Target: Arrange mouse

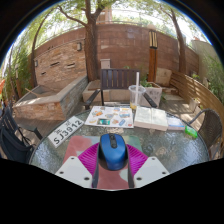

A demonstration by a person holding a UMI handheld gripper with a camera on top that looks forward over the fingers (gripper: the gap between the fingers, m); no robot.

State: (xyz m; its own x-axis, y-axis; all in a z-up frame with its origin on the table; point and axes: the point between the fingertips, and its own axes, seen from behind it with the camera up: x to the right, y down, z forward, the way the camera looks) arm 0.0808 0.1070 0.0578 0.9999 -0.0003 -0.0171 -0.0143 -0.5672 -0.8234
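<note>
In the gripper view, a blue computer mouse (113, 151) sits between the two fingers of the gripper (112, 168), with its nose pointing away from the camera. The magenta pads (86, 160) flank it on either side and appear to lie right against its flanks. The fisheye view makes it hard to say whether both truly press on it or a sliver of gap remains. The white finger bodies (80, 174) spread outward below the pads, so the claw stands at a medium width, roughly that of the mouse. The mouse seems to rest on a round glass table (60, 152), near the table edge closest to the camera.

Beyond the fingers on the same table:
- A white placard with dark numerals (67, 131) lies tilted ahead of the left finger.
- A colourful printed booklet (110, 117) lies flat straight ahead of the mouse.
- An open book (151, 118) lies just beside the booklet.
- A clear plastic cup with a straw (137, 97) stands upright behind the booklet.
- A green object (190, 131), too small to identify, lies towards the far right rim.

Behind the table are a dark chair (116, 82), a brick wall (120, 50) and a tree trunk (92, 45).
</note>
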